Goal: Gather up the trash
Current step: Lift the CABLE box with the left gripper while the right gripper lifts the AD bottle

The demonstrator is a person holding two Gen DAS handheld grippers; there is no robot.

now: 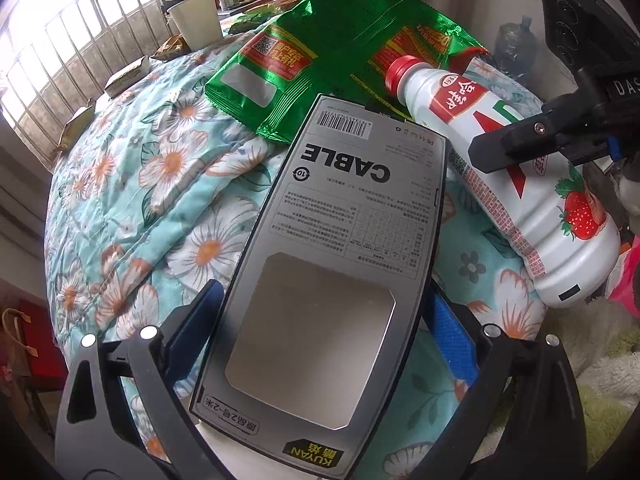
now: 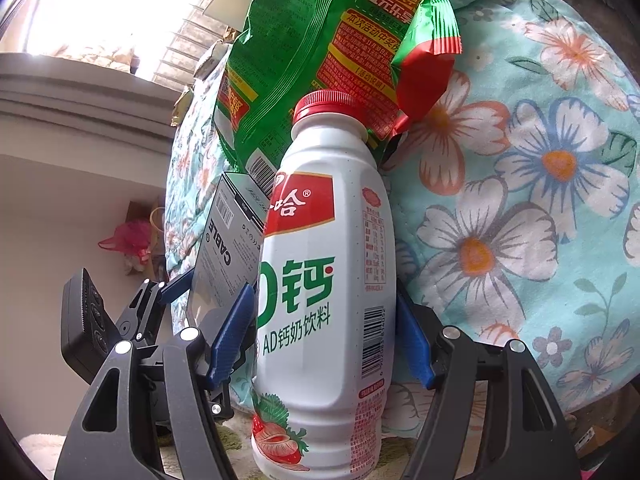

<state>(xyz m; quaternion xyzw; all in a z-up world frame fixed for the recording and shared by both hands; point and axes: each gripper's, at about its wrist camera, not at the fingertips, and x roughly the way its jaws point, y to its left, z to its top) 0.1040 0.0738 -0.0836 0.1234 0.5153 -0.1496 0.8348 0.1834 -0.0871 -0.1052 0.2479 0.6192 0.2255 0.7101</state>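
My left claw grips the cable box; beside it, my right claw clamps the milk bottle below the green wrapper.

From my left wrist camera the box hides the gap between my left gripper's pads, so I can't see whether they touch its sides, and its near end runs off the frame's bottom. The bottle covers part of the green bag. On my right wrist view the bottle's base is cut off below, and it hides most of the box. The clutter behind the cup is too small to identify.
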